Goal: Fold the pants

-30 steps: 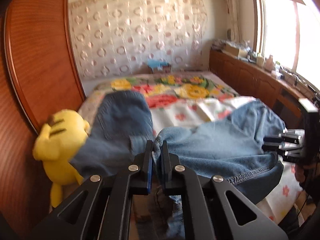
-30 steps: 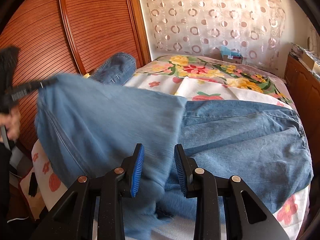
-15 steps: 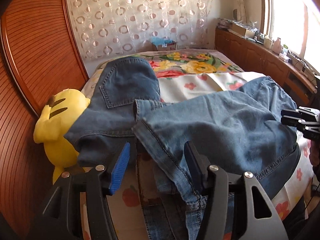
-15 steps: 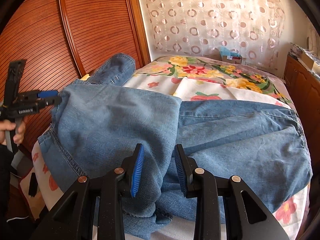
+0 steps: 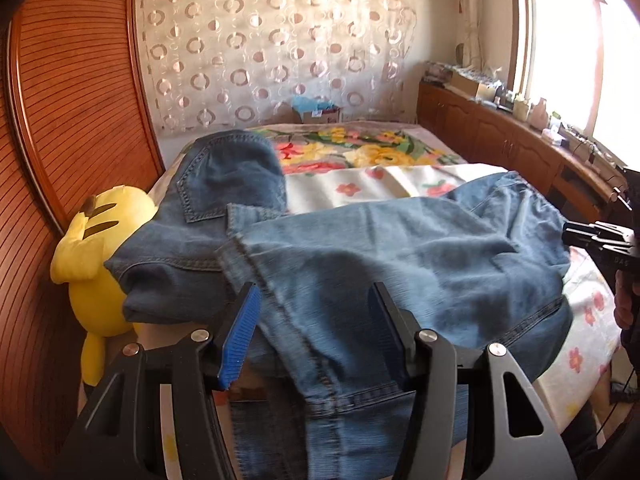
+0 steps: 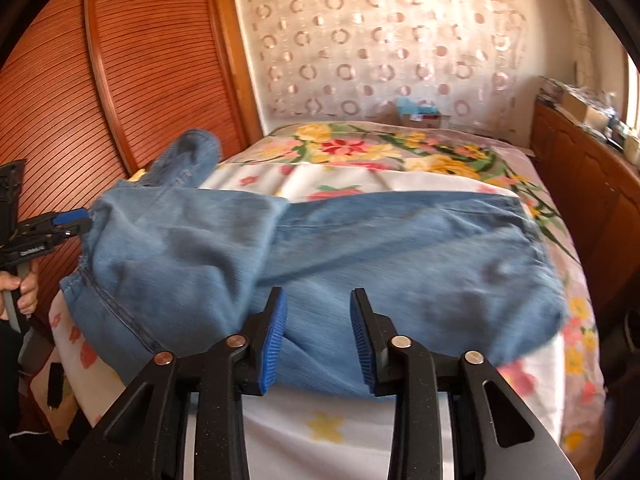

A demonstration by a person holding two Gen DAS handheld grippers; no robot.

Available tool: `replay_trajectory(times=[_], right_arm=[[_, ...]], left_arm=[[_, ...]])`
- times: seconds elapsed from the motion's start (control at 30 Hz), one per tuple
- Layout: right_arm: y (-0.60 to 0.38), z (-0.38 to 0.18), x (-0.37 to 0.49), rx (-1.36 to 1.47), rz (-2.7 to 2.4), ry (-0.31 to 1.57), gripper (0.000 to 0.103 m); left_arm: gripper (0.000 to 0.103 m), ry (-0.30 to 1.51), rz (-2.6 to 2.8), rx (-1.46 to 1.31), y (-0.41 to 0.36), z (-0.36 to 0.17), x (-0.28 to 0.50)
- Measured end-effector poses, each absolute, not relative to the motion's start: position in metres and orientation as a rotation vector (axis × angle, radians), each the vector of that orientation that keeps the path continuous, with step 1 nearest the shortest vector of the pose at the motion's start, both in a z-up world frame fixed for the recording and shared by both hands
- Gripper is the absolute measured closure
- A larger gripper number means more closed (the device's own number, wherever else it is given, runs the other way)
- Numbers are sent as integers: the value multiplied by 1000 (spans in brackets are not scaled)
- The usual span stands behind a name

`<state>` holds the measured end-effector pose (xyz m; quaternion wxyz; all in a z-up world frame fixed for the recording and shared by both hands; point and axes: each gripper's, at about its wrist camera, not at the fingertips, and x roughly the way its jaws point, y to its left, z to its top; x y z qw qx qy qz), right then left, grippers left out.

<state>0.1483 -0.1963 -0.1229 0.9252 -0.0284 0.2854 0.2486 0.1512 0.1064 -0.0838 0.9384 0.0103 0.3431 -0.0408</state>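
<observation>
Blue denim pants (image 5: 400, 256) lie folded over across the near end of the bed, one leg laid over the other; they also show in the right wrist view (image 6: 360, 248). My left gripper (image 5: 316, 332) is open, its blue-padded fingers (image 5: 240, 332) straddling the hem edge without gripping. My right gripper (image 6: 318, 336) is open and empty just in front of the pants' near edge. Each gripper shows in the other's view, the right one (image 5: 600, 240) at the pants' right side and the left one (image 6: 48, 228) at their left.
A yellow plush toy (image 5: 92, 264) lies under the pants' waist end at the left. The bed has a flowered cover (image 6: 400, 152). A wooden slatted wardrobe (image 6: 120, 80) stands on the left, wooden cabinets (image 5: 520, 148) on the right under a window.
My left gripper opened, let the pant leg go and drew back. The leg now lies across the other. My right gripper stayed open and pulled back slightly.
</observation>
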Motion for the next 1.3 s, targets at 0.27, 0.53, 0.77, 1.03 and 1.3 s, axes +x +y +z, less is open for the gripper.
replay_trajectory(times=[0.27, 0.53, 0.77, 1.03, 1.3], right_arm=[[-244, -128, 137, -2, 408, 597, 63], [-263, -134, 138, 6, 330, 613, 63], [-270, -137, 149, 45, 270, 641, 62], [-278, -137, 160, 76, 220, 678, 62], [-285, -132, 174, 131, 205, 700, 63]], left_arm=[[25, 683, -213, 20, 56, -86, 157], [25, 724, -286, 57, 4, -102, 165], [25, 748, -312, 80, -18, -108, 164], [25, 765, -323, 88, -28, -115, 161], [25, 782, -322, 78, -30, -125, 162]])
